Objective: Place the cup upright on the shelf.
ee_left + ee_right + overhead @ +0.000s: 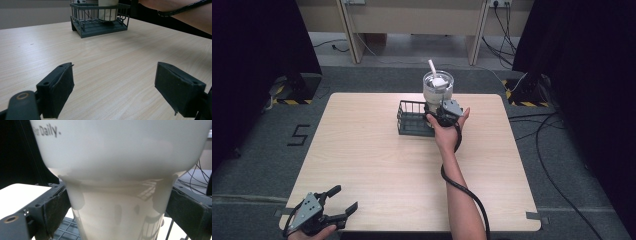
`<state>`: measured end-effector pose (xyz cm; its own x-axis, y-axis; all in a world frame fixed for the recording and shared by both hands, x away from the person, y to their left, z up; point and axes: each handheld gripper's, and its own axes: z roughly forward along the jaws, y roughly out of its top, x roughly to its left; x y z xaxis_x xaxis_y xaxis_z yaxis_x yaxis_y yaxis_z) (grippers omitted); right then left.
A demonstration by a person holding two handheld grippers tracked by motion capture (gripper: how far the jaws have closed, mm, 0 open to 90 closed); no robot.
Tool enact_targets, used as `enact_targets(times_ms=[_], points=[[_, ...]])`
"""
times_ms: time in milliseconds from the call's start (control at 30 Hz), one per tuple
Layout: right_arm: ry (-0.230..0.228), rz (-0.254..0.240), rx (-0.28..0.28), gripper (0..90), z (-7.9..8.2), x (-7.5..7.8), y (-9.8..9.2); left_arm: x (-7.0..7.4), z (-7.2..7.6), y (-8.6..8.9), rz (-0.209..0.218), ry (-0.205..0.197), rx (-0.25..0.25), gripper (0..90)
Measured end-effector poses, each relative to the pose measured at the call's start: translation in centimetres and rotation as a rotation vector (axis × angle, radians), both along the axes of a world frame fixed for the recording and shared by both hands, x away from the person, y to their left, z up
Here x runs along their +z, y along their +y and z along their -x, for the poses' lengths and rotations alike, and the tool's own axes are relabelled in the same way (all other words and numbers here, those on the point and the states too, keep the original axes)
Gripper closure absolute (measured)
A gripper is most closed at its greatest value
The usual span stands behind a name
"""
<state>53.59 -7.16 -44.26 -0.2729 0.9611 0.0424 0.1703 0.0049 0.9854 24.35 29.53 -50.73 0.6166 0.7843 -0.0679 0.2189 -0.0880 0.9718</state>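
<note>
Broadly, the table [377, 165] holds a basket [412, 119] at its far middle; the tumbler [437, 87] stands at its right end, right gripper [443, 113] clamping the narrow base. Probably rigid, glossy, top-heavy: grip low. Left gripper [343, 201] gapes empty

Overhead forward-down view; two low jaw-level views, basket [100, 18] shared.

One tumbler [437, 87], one basket [410, 120], two grippers [443, 113]

Bench [377, 165]: pale matt wood-grain laminate. Tumbler [117, 170]: glossy, smooth white plastic. Basket [100, 27]: dark coated wire. Gripper pads [62, 92]: rough, matt black.
</note>
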Motion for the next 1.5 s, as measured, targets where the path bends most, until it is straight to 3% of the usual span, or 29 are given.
enact_targets(times_ms=[167,700,1133,1500], points=[[-0.015,-0.003,0.005,8.6,0.4,0.4,-0.1,0.0,0.0,0.0,-0.004,0.0,-0.003,14.9],[0.012,0.008,0.01,8.6,2.4,0.5,-1.3,0.0,0.0,-0.2,-0.006,-0.002,-0.006,14.9],[0.049,0.046,0.062,8.7,5.1,0.6,-2.7,0.1,0.1,-0.2,-0.008,-0.005,-0.005,14.9],[0.062,0.031,0.07,8.8,7.8,0.6,-4.5,0.0,0.1,-0.2,-0.011,-0.004,0.0,14.9]])
